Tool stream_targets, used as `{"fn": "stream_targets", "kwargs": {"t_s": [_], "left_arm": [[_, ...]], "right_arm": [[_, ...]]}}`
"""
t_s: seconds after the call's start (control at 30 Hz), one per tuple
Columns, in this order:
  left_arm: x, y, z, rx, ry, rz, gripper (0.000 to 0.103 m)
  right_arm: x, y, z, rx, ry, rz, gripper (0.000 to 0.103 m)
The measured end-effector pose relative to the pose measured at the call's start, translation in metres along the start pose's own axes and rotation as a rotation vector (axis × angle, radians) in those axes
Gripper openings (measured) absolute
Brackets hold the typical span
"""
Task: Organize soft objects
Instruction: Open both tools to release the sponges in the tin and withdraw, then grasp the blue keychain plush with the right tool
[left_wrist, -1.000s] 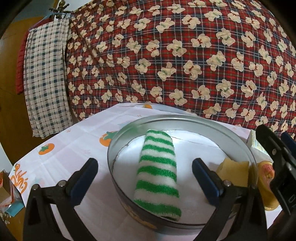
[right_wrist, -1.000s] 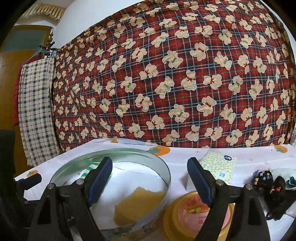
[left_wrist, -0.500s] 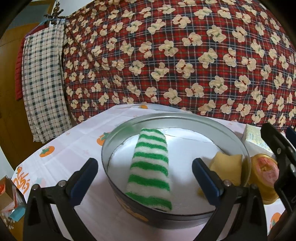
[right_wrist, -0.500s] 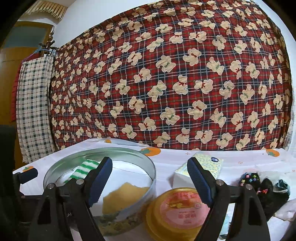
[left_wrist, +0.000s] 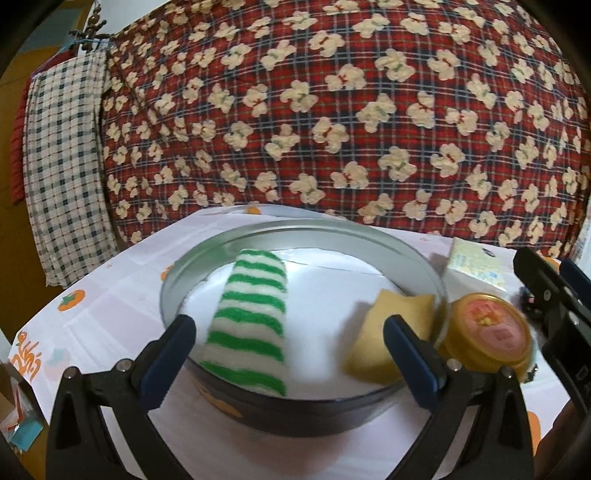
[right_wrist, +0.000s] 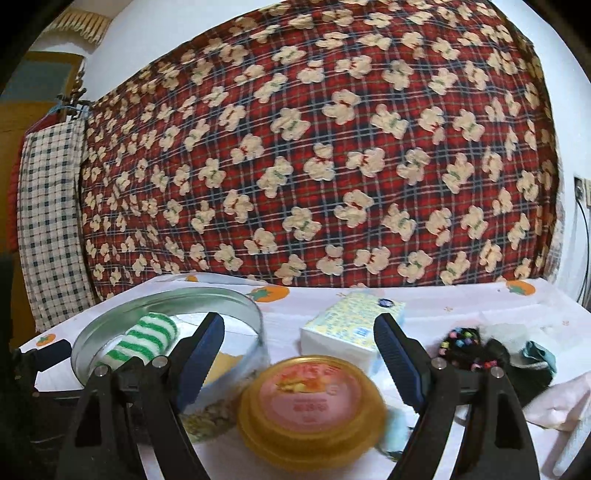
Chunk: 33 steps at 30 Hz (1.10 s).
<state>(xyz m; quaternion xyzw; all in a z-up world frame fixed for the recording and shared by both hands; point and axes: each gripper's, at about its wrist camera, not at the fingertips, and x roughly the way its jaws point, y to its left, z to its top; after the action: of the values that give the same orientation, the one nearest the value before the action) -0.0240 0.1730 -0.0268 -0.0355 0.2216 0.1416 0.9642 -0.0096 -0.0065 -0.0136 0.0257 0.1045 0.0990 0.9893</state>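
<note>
Looking into the round metal tin (left_wrist: 424, 258) at frame centre, I see a green-striped rolled cloth (left_wrist: 247, 325) and a yellow sponge (left_wrist: 388, 332). My left gripper (left_wrist: 288, 363) and right gripper (right_wrist: 299, 360) both gape wide, holding nothing.

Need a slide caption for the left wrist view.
Open left gripper facing a round tin holding a green-striped cloth and yellow sponge.
</note>
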Motion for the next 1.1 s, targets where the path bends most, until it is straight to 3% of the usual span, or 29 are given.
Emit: {"fn": "stream_targets", "kwargs": {"t_s": [0.53, 0.87, 1.0, 1.1], "left_arm": [[-0.022, -0.063, -0.007, 0.112, -0.001, -0.16, 0.102], [-0.032, -0.108, -0.013, 0.211, 0.032, -0.331, 0.101], [-0.036, -0.128, -0.016, 0.237, 0.05, -0.384, 0.095], [-0.042, -0.143, -0.02, 0.287, 0.055, -0.423, 0.088]], "right_arm": [[-0.047, -0.092, -0.009, 0.07, 0.041, -0.194, 0.085], [-0.082, -0.149, -0.016, 0.083, 0.12, -0.344, 0.085], [-0.081, -0.158, -0.019, 0.084, 0.166, -0.29, 0.082], [-0.083, -0.163, -0.022, 0.095, 0.174, -0.301, 0.082]]}}
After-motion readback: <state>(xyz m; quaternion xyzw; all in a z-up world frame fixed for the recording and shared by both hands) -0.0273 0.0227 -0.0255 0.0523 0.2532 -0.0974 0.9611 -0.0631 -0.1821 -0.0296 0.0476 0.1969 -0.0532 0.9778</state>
